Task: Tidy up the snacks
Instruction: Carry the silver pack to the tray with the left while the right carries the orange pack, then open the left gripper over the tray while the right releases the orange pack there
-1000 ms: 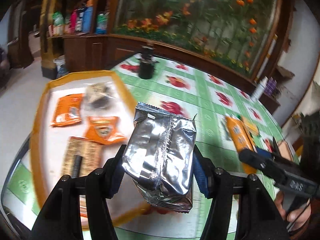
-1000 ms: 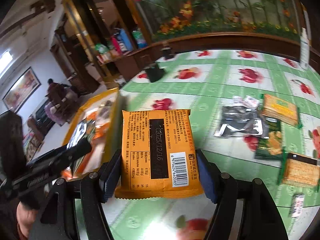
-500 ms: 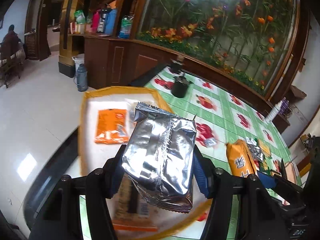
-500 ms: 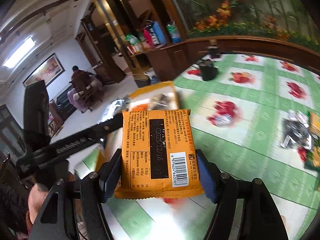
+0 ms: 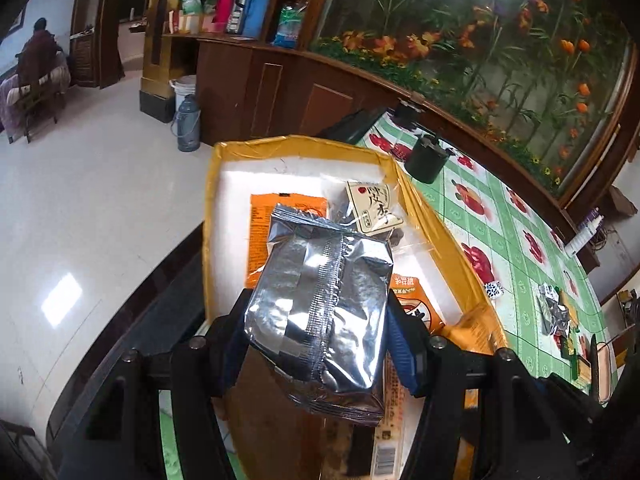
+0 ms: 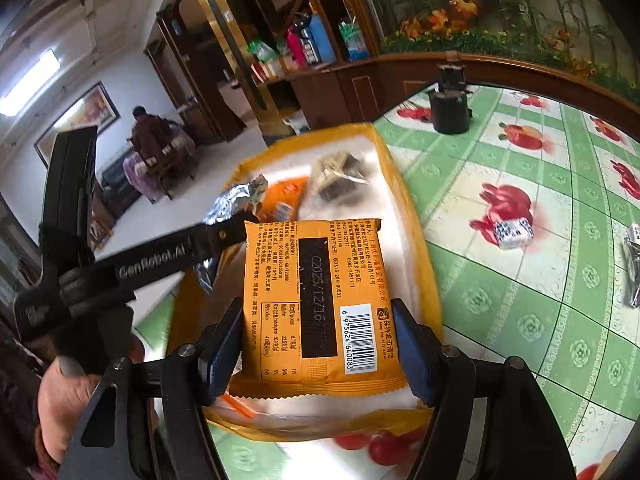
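Snacks lie in a tray (image 5: 448, 224) on the green-checked tablecloth (image 6: 520, 240)

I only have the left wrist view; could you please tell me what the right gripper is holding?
Observer: The right gripper is shut on an orange packet, barcode side towards its camera.
Operator: Thank you. Is that packet over the tray?
Observer: Yes, it hangs above the near part of the yellow-rimmed tray.
Operator: Can you see my silver bag from there?
Observer: Yes, the crimped end of the silver bag sticks out beyond the left gripper, over the tray's left side.
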The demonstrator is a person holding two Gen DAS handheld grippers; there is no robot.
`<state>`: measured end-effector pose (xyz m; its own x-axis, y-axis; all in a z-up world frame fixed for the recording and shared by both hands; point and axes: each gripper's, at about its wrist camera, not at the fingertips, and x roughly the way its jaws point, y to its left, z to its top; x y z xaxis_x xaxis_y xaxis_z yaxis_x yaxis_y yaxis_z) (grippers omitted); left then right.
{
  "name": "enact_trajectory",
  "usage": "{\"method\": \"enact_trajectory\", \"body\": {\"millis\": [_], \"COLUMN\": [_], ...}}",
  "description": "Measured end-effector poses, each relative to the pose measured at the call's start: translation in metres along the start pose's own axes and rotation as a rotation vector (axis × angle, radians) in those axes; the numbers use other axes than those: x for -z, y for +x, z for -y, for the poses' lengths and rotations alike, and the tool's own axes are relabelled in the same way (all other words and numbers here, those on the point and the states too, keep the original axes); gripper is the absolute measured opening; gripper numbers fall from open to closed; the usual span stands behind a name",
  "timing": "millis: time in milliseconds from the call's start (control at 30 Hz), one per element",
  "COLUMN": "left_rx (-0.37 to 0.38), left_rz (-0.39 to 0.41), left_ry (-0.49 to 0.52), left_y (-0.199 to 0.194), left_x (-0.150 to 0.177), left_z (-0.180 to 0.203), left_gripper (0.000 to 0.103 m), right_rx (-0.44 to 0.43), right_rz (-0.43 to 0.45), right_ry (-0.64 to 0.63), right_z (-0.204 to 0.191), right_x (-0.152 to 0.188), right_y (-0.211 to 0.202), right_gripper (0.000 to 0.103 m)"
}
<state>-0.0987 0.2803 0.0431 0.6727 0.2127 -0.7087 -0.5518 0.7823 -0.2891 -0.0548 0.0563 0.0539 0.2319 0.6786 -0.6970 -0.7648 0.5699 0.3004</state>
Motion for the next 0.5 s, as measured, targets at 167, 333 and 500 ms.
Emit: {"method": "enact_trajectory", "body": {"millis": [167, 333, 500], "left_rx": [-0.038, -0.055, -0.047], "left_rz": [-0.011, -0.019, -0.024], "left_ry": [0.035, 0.056, 0.051], "left_y": [0.002, 0.004, 0.007], "left_x": [0.001, 0.001, 0.000], "left_z": [0.006, 0.010, 0.014], "left_gripper": [0.061, 0.061, 0.065], "right_rx": [0.009, 0.036, 0.065], "right_rz": [-0.017, -0.030, -0.030], "right_ry": [-0.033, -0.090, -0.113], "right_z": [-0.003, -0.011, -0.015], "right_x": [0.005, 0.010, 0.014], "right_y": [0.007, 0.013, 0.013], "right_gripper": [0.075, 0.075, 0.075]}}
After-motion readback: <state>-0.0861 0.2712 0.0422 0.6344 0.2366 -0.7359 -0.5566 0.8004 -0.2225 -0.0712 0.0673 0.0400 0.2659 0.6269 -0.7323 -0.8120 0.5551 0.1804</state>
